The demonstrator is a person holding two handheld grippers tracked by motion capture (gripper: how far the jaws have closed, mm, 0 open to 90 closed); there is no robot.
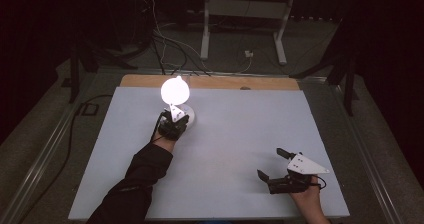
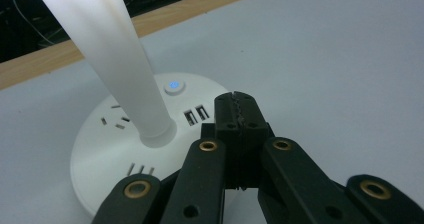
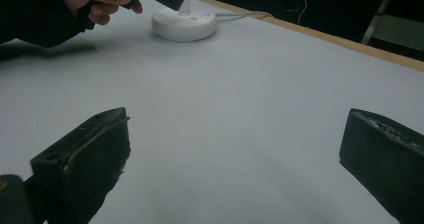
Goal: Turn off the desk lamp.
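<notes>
We kept the left claw pressed together, holding nothing, its tip poised over the lamp's round base just near of the blue-lit button, which in our judgement made it a blunt point for pressing that switch. The lamp stood lit at the far left of the counter, close to the far edge. Our right claw rested spread wide and empty at the near right, well apart, presumably out of the way.

White lamp, blue-lit button, pale grey table
</notes>
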